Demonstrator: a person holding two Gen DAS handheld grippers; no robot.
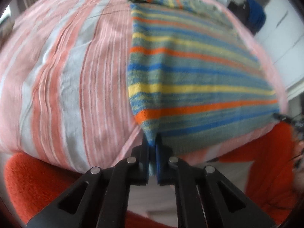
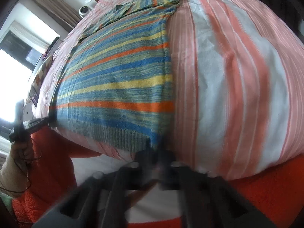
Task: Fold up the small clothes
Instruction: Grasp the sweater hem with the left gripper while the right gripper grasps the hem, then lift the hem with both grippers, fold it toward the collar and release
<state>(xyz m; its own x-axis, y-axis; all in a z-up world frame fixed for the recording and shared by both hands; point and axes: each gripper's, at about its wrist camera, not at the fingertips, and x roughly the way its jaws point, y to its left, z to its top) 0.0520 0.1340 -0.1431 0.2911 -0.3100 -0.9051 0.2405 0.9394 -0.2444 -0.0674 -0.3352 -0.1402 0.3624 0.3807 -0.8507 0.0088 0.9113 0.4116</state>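
left tool (image 1: 152, 144) pinching sweater (image 1: 199, 72) hem corner | right tool (image 2: 157, 148) at opposite corner

Bed (image 1: 62, 72) covered with pink-and-white striped sheet (image 2: 218, 79). Striped knit sweater (image 2: 117, 83) lies flat directly on the sheet, ribbed hem at the near edge, sleeve folded across the top.

Left wrist view: fisheye camera set behind the left tool (image 1: 152, 142), low at the near edge of the bed (image 1: 57, 76), facing forward along the fingers; the striped sweater (image 1: 190, 72) fills the right half of the frame at close range. Right wrist view: same low, close stance behind the right tool (image 2: 157, 150), blurred at lower centre, with the sweater (image 2: 114, 79) in the left half. Both views share the sweater, the pink-striped bed cover and the sweater's near hem.
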